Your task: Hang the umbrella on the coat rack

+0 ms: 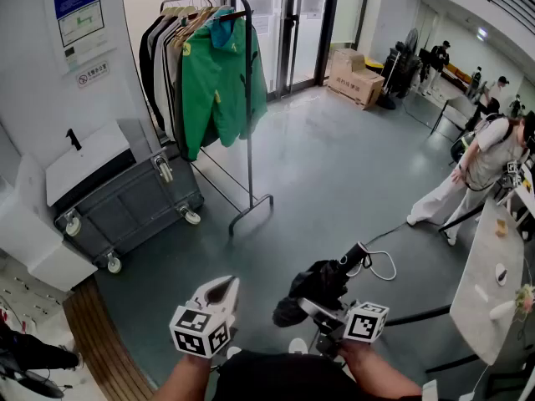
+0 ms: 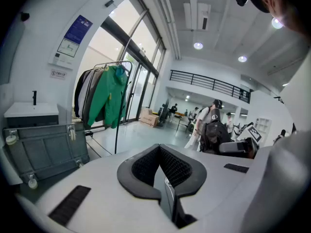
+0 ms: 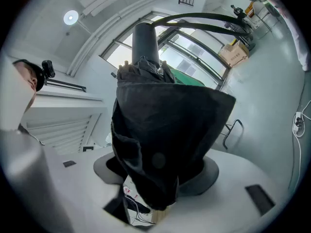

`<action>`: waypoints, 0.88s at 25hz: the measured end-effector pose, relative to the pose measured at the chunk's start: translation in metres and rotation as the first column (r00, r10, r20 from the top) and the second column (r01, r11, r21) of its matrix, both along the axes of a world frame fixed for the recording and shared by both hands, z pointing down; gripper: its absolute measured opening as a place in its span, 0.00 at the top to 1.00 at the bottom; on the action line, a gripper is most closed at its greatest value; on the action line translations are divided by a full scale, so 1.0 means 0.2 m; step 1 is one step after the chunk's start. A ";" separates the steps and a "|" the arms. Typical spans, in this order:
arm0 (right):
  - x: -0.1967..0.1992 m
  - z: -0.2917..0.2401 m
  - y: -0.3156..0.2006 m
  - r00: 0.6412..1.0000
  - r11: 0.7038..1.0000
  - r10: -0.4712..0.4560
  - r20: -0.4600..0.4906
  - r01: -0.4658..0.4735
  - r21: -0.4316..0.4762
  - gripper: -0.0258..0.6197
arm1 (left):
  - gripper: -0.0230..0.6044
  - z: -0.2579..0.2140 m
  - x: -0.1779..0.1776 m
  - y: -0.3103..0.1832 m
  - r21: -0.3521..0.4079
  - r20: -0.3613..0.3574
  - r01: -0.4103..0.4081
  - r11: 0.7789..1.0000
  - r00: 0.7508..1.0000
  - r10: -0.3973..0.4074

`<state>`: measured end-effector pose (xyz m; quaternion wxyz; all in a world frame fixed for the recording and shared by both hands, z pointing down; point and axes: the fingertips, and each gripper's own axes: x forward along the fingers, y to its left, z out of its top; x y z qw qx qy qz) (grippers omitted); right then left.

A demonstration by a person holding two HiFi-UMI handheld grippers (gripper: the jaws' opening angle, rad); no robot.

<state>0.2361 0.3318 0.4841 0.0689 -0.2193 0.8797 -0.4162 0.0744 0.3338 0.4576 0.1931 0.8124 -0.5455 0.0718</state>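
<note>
near the bottom of the head view, the right gripper [image 1: 311,309] gripped the folded black umbrella [image 1: 322,284], jaws spread wide around its bunched fabric, the umbrella sticking out ahead of the person. just beside it, the left gripper [image 1: 219,293] had its jaws together, empty. the coat rack [image 1: 248,98] stood well apart across the grey floor [image 1: 334,165], a green jacket [image 1: 213,82] hanging on it.

Your head view looks steeply down; the left gripper view faces forward, sharing the coat rack [image 1: 250,170]; the right gripper view hugs the umbrella [image 3: 165,130].
</note>
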 end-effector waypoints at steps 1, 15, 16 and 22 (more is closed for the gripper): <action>-0.01 0.00 0.00 1.000 1.000 0.001 -0.003 -0.001 -0.001 0.56 | 0.94 0.00 -0.01 0.00 0.001 0.000 0.000 1.000 1.000 0.000; -0.10 -0.07 -0.03 0.997 0.994 -0.032 -0.073 0.039 0.101 0.57 | 0.94 0.00 -0.08 -0.05 0.001 -0.004 -0.029 1.000 1.000 0.029; -0.12 -0.09 -0.02 0.997 0.993 -0.042 -0.071 0.050 0.111 0.57 | 0.94 0.00 -0.09 -0.05 0.001 -0.003 -0.032 0.999 0.999 0.032; -0.25 -0.10 -0.01 0.996 0.990 -0.059 -0.074 0.067 0.120 0.57 | 0.94 0.00 -0.21 -0.04 0.010 -0.002 -0.047 0.999 0.999 0.047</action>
